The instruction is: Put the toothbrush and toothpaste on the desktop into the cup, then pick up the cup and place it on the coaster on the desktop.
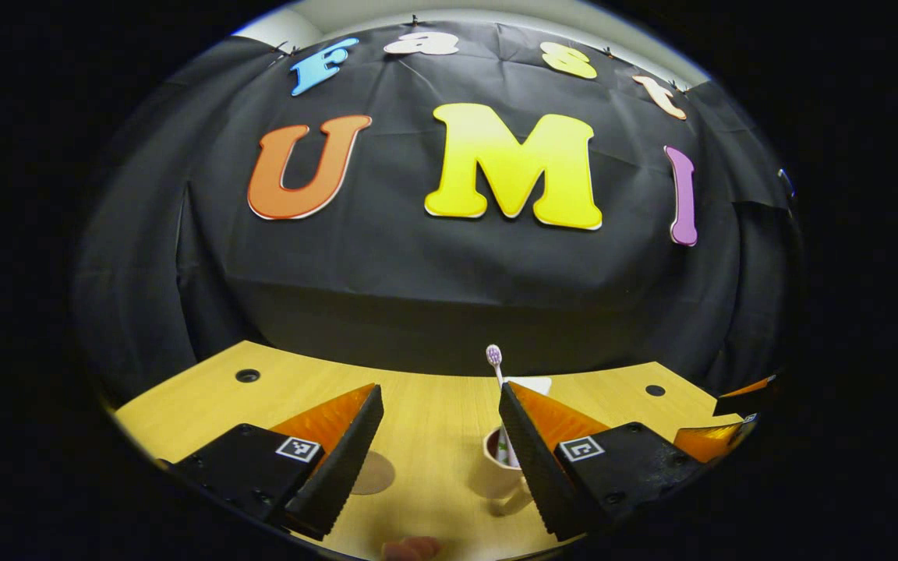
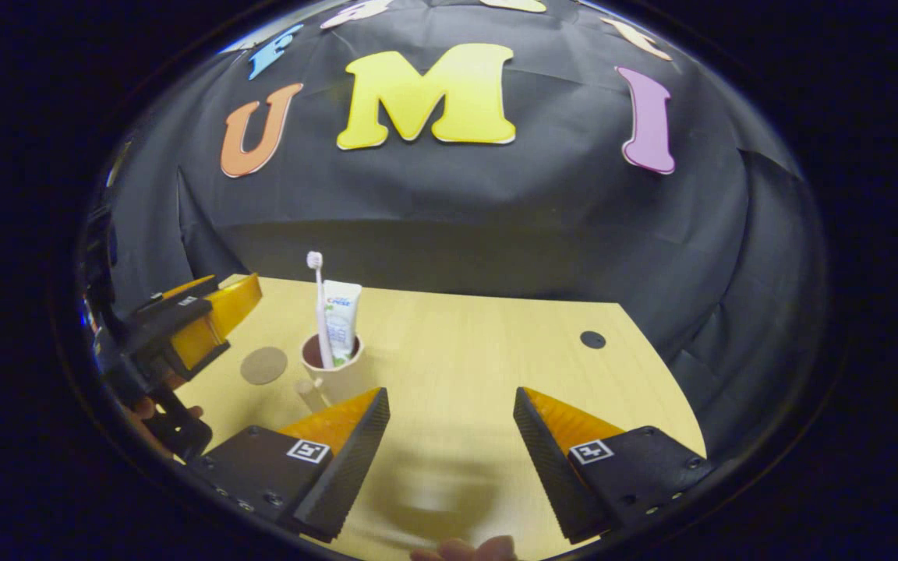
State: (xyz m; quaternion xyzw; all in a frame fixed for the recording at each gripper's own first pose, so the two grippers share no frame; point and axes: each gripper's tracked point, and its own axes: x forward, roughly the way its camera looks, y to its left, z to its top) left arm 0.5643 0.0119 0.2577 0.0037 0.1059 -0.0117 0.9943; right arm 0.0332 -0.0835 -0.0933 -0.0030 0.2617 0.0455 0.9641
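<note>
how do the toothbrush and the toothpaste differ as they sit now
The toothbrush is a thin stick with a small bristled head on top; the toothpaste is a wide, flat tube with print on it. The toothbrush reaches higher than the toothpaste. The toothbrush sits to the left of the toothpaste in the right gripper view. Both stand upright in the cup, side by side.

cream cup (image 2: 337, 375), brown coaster (image 2: 263, 365), pale wood-grain desktop (image 2: 464, 351)
</note>
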